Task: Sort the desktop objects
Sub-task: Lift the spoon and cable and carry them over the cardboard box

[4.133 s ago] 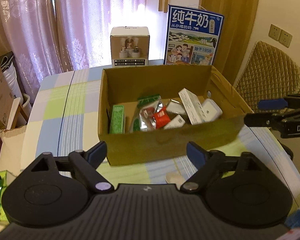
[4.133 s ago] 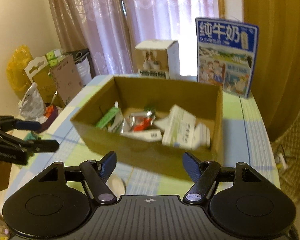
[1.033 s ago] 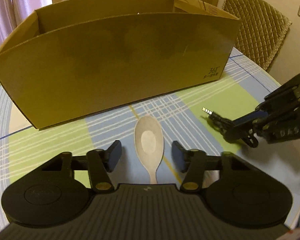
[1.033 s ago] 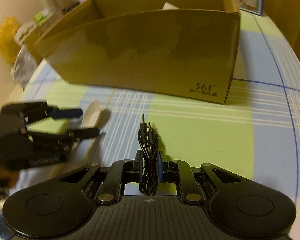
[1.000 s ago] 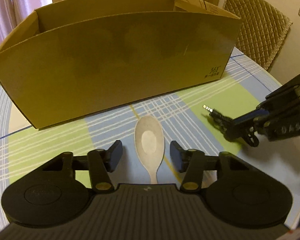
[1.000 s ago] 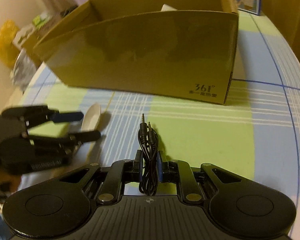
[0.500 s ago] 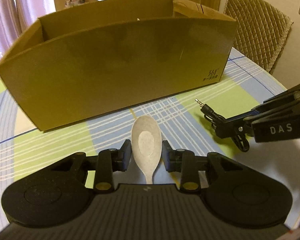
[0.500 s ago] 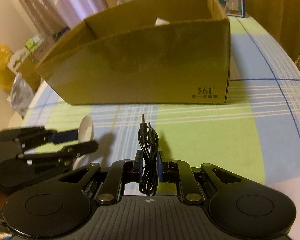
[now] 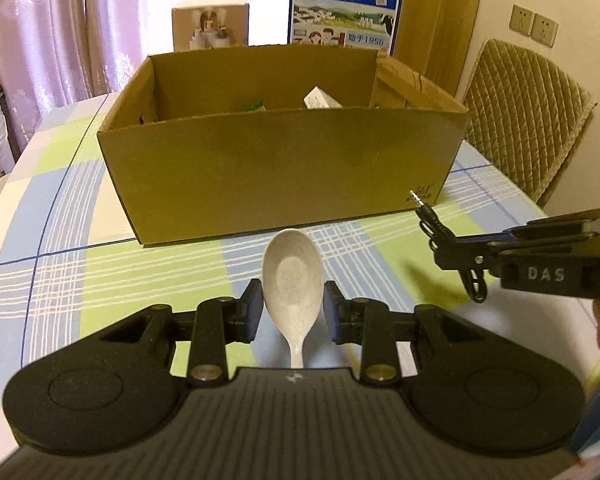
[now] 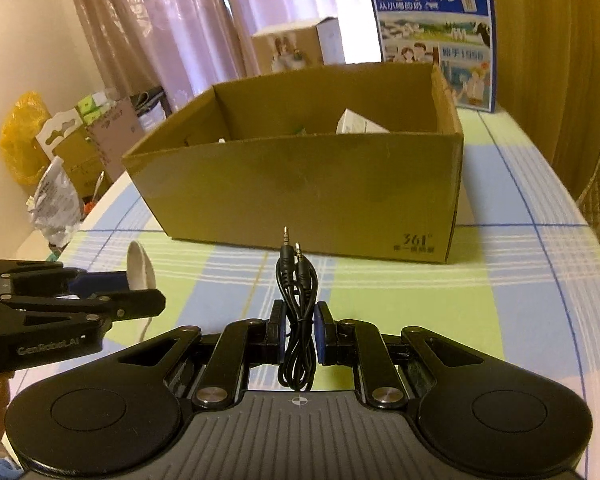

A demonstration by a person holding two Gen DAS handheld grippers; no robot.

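Left gripper (image 9: 292,312) clamped on spoon (image 9: 293,276), bowl forward. Right gripper (image 10: 299,332) clamped on cable (image 10: 296,304), plugs forward. Box (image 9: 280,176) frame centre, dead ahead; both equally near.

We are in a home dining room: checked tablecloth (image 9: 80,240), lace curtains (image 9: 60,28), a quilted chair (image 9: 528,120) at right, a milk carton box (image 9: 346,8) at the far edge.

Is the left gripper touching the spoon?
Touching. The left wrist view shows the left gripper with both blue pads against the sides of the spoon, with no gap, bowl pointing toward the box.
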